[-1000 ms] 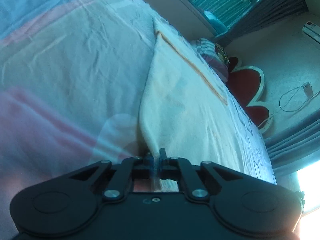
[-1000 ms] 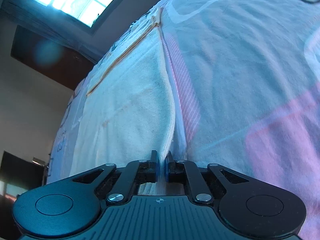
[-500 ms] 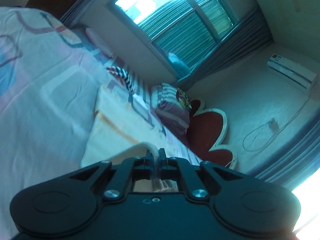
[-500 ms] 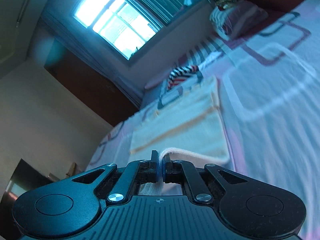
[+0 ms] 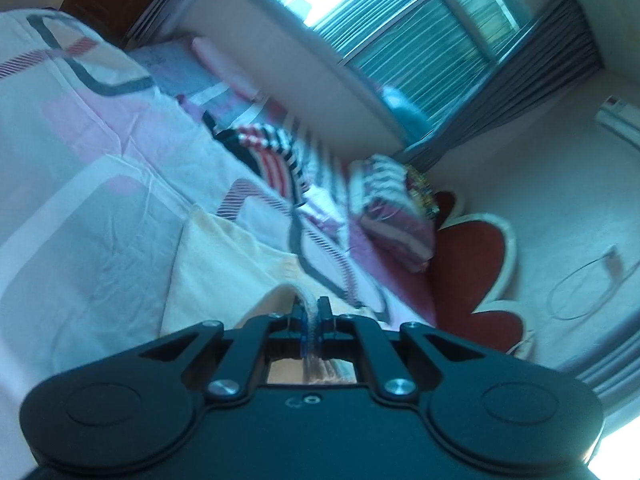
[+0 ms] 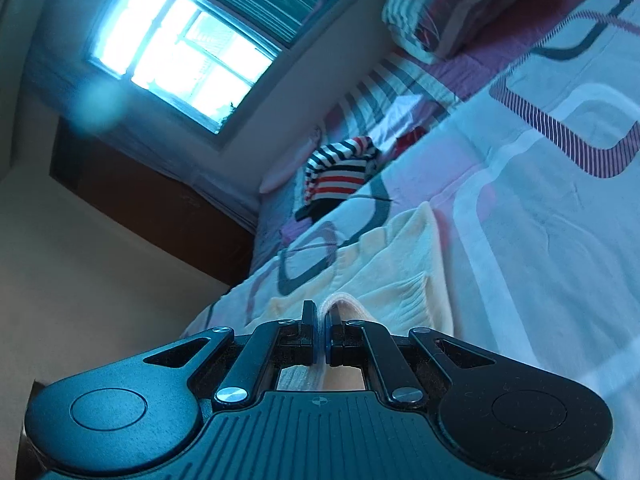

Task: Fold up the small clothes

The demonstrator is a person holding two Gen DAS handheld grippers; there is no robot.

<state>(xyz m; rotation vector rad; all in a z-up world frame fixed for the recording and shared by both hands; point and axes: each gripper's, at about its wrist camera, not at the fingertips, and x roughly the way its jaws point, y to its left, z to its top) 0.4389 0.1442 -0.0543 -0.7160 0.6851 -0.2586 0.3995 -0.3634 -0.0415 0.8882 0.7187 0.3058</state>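
Because each gripper pinches one near corner of the cream garment [image 5: 224,268], the cloth's front edge arcs up off the bed and curls over itself, which looks like the carry-over stage of a fold. The left gripper [image 5: 311,312] has its jaws shut tight on a thin rolled hem, w/ fabric showing through the gap behind the fingers. The right gripper [image 6: 321,320] is the same: jaws closed on the hem, cloth looping away toward 1 o'clock. Holding both corners at once prob. keeps the edge straight so the halves line up.

The rest of the garment lies flat on the patterned bedsheet [image 5: 88,184], stretching from the grippers toward 11 o'clock in the left wrist view and toward 1 o'clock in the right. Its far edge [image 6: 376,236] sits just short of a dark squiggle in the sheet print. A striped garment [image 6: 340,168] lies further off at 12 o'clock, well apart, likely waiting its turn. A striped pillow [image 5: 394,216] rests near the red headboard [image 5: 476,264] at 2 o'clock. The left view is blurred, so fine weave can't be told.
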